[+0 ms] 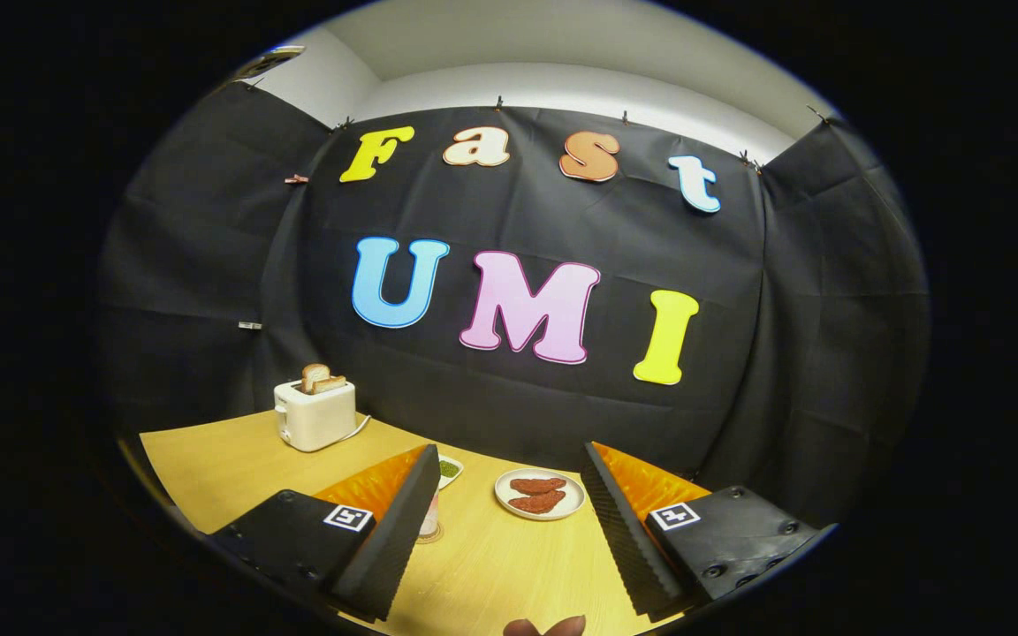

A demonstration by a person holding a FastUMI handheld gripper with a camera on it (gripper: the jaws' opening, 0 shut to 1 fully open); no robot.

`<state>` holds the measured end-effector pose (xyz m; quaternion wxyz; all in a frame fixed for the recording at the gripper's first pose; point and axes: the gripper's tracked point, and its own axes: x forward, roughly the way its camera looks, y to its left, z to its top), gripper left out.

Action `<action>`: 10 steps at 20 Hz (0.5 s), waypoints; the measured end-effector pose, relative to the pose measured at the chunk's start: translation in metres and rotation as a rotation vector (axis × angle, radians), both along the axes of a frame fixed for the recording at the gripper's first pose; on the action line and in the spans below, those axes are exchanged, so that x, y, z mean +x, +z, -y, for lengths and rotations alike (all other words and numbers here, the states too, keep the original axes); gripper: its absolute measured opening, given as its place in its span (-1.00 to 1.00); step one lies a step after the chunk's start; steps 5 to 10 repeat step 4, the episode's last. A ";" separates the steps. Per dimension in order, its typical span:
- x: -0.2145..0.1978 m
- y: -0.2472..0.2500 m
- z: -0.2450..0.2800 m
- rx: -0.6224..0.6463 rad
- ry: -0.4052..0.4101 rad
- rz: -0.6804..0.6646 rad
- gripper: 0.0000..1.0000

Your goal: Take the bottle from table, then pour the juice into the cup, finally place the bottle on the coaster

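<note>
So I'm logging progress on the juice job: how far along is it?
Nothing looks done yet. The gripper is open with only bare table between its fingers, so no bottle is held. A cup on a coaster peeks out behind the left finger. All steps remain: taking the bottle, pouring, and setting it on the coaster.

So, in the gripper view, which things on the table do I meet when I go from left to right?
toaster → left finger of the open gripper → small green dish → plate of patties → right finger.
</note>
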<state>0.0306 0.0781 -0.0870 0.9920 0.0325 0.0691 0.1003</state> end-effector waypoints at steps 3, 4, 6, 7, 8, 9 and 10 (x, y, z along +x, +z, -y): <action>-0.004 0.000 0.008 0.008 -0.003 -0.003 0.95; -0.005 0.001 0.010 0.006 -0.004 0.000 0.95; -0.005 0.001 0.010 0.006 -0.004 0.000 0.95; -0.005 0.001 0.010 0.006 -0.004 0.000 0.95; -0.005 0.001 0.010 0.006 -0.004 0.000 0.95; -0.005 0.001 0.010 0.006 -0.004 0.000 0.95; -0.005 0.001 0.010 0.006 -0.004 0.000 0.95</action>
